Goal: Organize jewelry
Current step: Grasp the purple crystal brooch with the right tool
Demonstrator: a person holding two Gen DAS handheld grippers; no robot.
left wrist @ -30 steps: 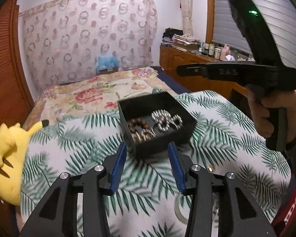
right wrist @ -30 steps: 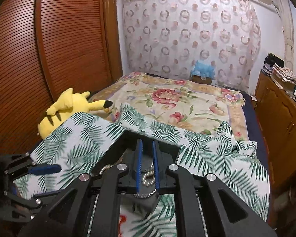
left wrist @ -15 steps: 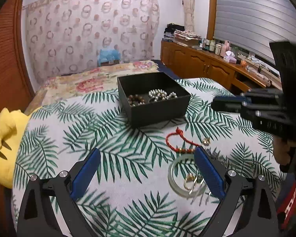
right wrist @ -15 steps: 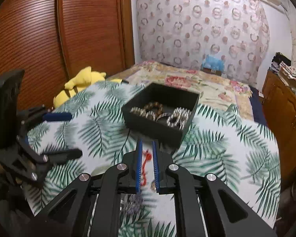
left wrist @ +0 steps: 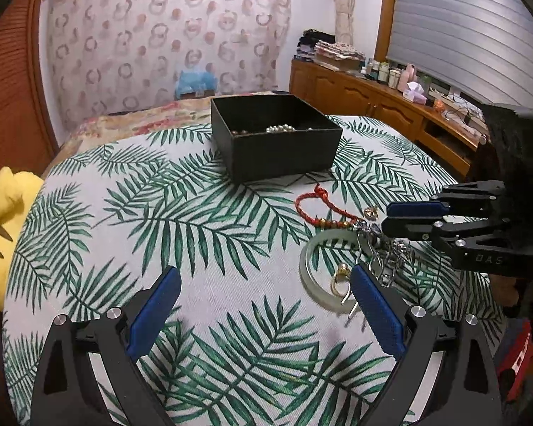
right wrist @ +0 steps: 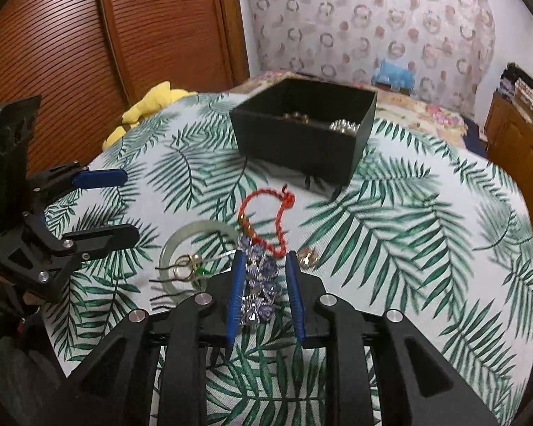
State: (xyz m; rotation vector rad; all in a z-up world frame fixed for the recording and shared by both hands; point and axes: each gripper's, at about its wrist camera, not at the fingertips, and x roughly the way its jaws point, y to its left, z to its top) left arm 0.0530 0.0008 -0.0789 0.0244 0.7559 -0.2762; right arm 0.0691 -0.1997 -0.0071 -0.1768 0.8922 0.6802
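Box (right wrist: 302, 149): we have beads inside.
Left gripper (left wrist: 263, 305): wide apart, empty.
Right gripper (right wrist: 264, 284): opening around crystal chain (right wrist: 261, 284); cord (right wrist: 266, 213), bangle (left wrist: 311, 277), rings remain.

- The black box (left wrist: 280, 149) shows only the tops of pale beads over its near wall; what else it contains is hidden.
- The yellow plush toy (left wrist: 3, 213) is cut off by the left wrist view's edge.
- The left tongs (left wrist: 263, 307) cover part of the pale bangle (left wrist: 307, 266).
- The crystal chain (right wrist: 261, 284), between the opening right tongs (right wrist: 264, 291), is blurred; its links cannot be told apart.
- Bottles on the sideboard (left wrist: 383, 69) are too small to identify.
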